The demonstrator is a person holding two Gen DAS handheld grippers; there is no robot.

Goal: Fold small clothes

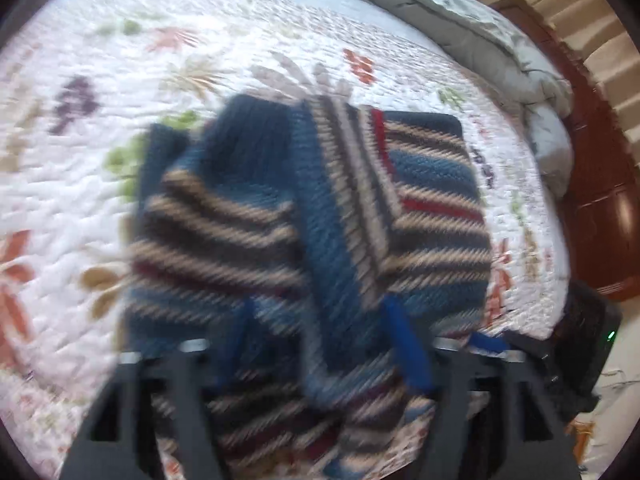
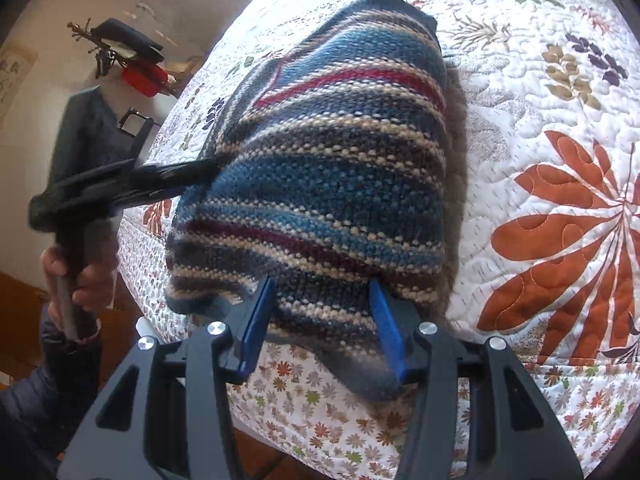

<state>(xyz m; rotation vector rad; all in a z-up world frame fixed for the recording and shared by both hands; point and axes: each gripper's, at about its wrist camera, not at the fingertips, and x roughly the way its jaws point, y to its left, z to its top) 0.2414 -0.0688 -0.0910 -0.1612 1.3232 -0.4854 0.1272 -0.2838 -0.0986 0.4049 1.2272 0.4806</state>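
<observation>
The striped sweater (image 2: 320, 168) on the quilt (image 2: 540, 100) is straddled, seemingly unclamped, by the right gripper (image 2: 320, 320) fingers, the left gripper (image 1: 320, 344) spread.

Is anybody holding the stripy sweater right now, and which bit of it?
The right gripper has the sweater hem between its fingers, but a real pinch cannot be told. The left gripper is open over the sweater, holding nothing.

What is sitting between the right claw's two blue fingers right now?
In the right wrist view, the near edge of the striped knitted sweater lies between the right claw's blue fingers.
</observation>
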